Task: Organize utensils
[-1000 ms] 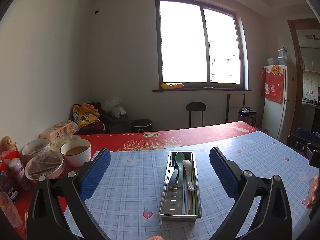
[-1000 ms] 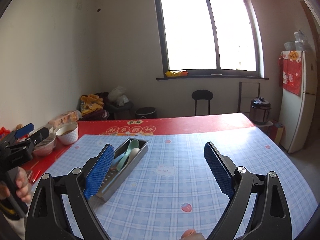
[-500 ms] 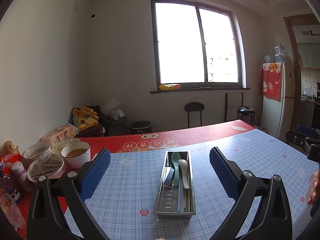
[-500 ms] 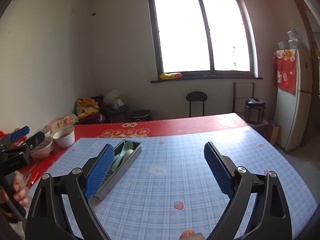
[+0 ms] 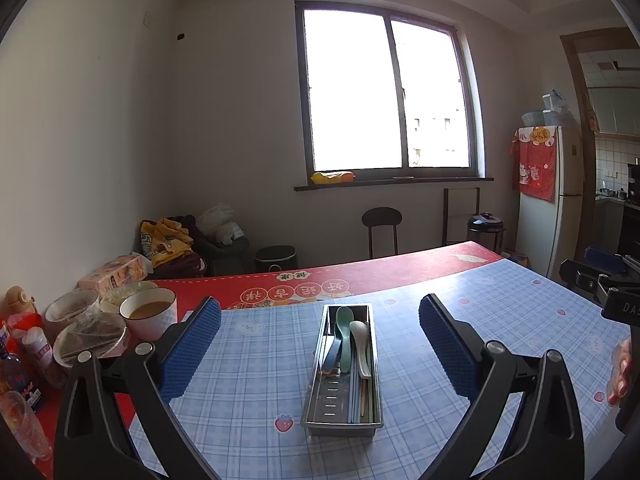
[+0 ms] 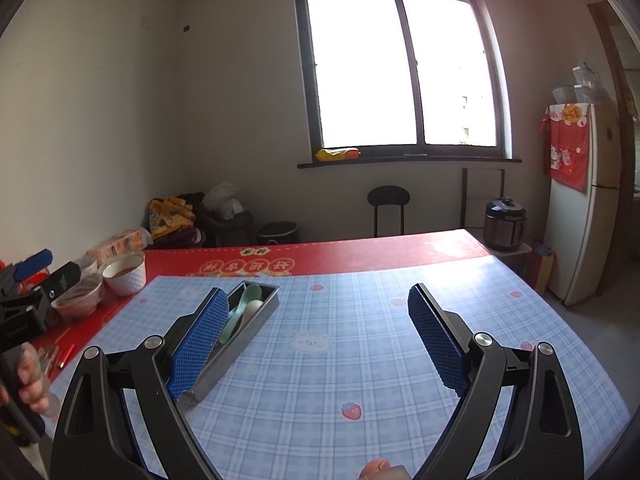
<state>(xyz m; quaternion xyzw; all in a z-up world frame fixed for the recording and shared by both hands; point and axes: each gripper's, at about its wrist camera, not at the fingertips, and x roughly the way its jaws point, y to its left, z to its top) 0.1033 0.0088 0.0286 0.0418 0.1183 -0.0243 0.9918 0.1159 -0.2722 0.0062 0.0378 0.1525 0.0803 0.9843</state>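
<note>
A steel utensil tray [image 5: 318, 390] lies on the blue checked tablecloth [image 5: 260, 364], seen end-on in the left wrist view. It holds a green spoon [image 5: 344, 326], a white spoon [image 5: 360, 342], a blue spoon [image 5: 332, 354] and several chopsticks [image 5: 362, 390]. My left gripper [image 5: 320, 350] is open and empty, raised above and before the tray. In the right wrist view the tray [image 6: 256, 320] sits left of centre, partly behind my left finger. My right gripper [image 6: 318, 340] is open and empty above the cloth.
Bowls [image 5: 148, 316] covered or filled, a tissue pack [image 5: 114, 272] and bottles [image 5: 16, 368] crowd the table's left side on the red cloth [image 5: 360, 272]. A stool [image 5: 382, 224], a cooker [image 6: 504, 222] and a fridge [image 6: 584, 200] stand beyond the table.
Both grippers have lifted and pulled back a little from the table; the tray appears slightly lower and farther. Both stay open and empty.
</note>
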